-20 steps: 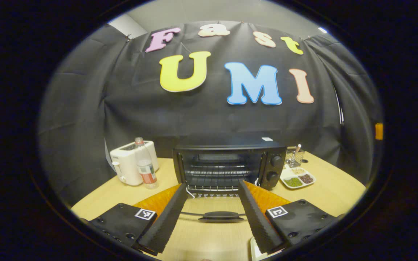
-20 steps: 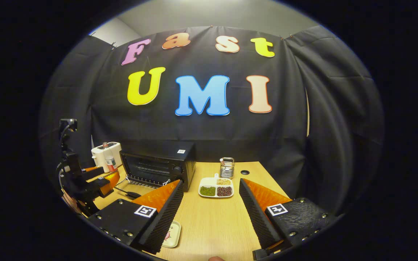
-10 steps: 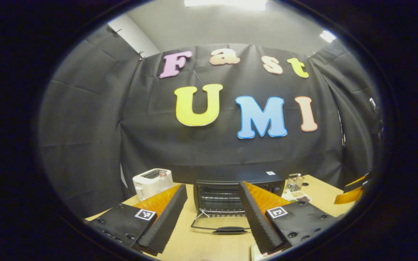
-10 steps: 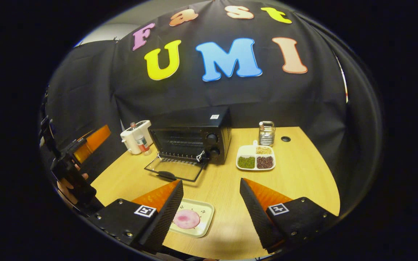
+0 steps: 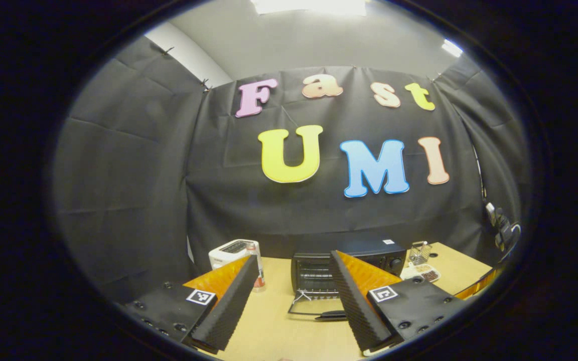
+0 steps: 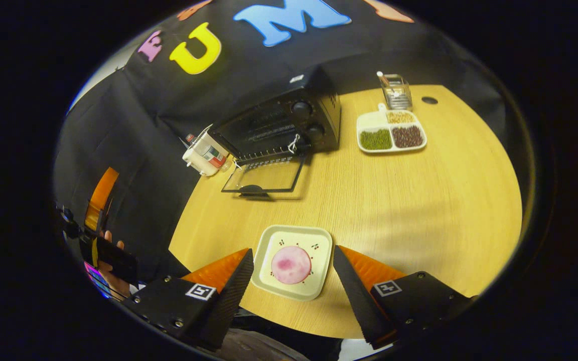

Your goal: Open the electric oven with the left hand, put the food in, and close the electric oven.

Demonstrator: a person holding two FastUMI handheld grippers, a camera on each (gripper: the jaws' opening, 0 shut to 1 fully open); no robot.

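Food is the matter now: a round pink slice (image 6: 291, 264) lies on a small square white plate (image 6: 275, 237) near the table's front edge, directly ahead of the right gripper (image 6: 293, 288) and framed between its two spread fingers, which hold nothing. That gripper looks steeply down at the plate and, by my reading, is the nearer one by a wide margin; the left gripper (image 5: 291, 301), also spread and empty, hangs back from the table and points at the electric oven (image 5: 349, 263) from well apart. The oven sits at the table's far-left part with its glass door (image 6: 264, 176) already dropped flat onto the tabletop, handle towards the plate (so the opening step looks done). From plate to oven mouth the path runs away and to the left over bare wood (image 6: 394, 200). A divided dish of beans (image 6: 390, 134) and a wire holder (image 6: 396, 92) stand right of the oven, a white toaster with a bottle (image 6: 206, 150) on its left. The plate's near rim lies close to the table edge, leaving little room beneath for a finger.
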